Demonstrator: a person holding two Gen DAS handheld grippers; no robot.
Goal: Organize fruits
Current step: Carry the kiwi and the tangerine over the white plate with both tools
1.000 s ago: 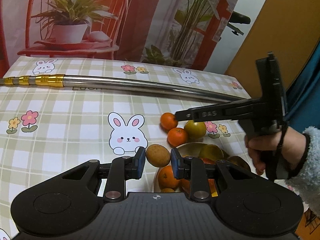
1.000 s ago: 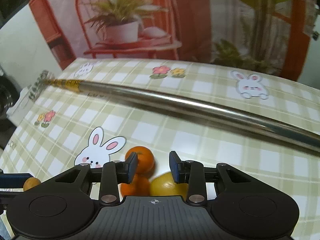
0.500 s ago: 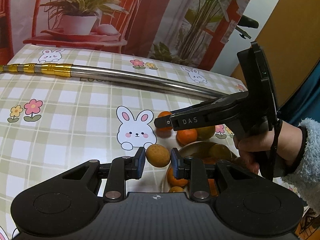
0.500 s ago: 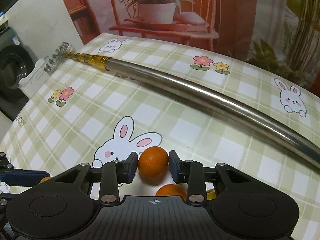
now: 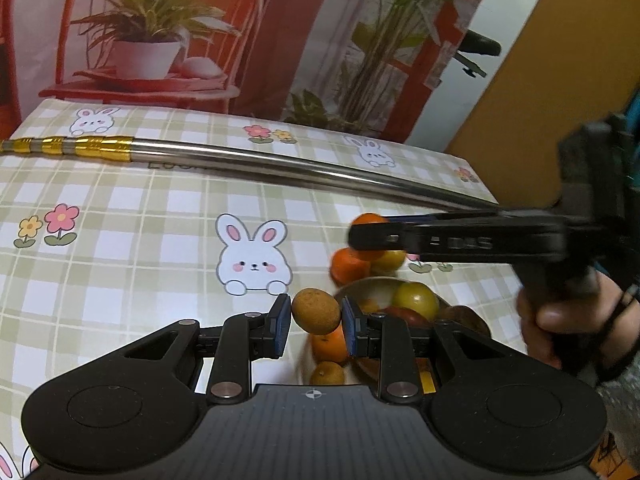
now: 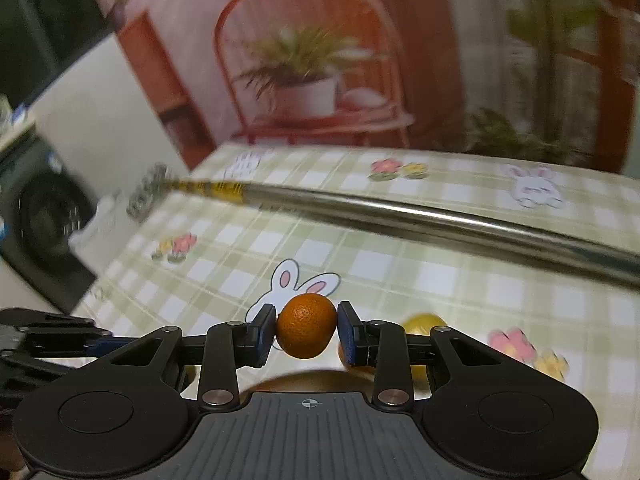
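Right gripper (image 6: 307,334) clenched on an orange (image 6: 306,331), lifted off the checked cloth (image 6: 420,272), pads touching both sides. Left gripper (image 5: 313,323) has a brown fruit (image 5: 316,311) between its blue pads; right pad touches it, left pad contact unclear, so grasp cannot be told. Bowl (image 5: 362,286) just right of it holds mixed fruit; two loose fruits lie behind it. Metal pole (image 5: 280,168) crosses the cloth

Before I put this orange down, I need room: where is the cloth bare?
Bare checked tablecloth lies left of the printed white rabbit, bordered behind by the long steel pole. It is crowded right of the rabbit, around the brown bowl and loose orange tangerines.
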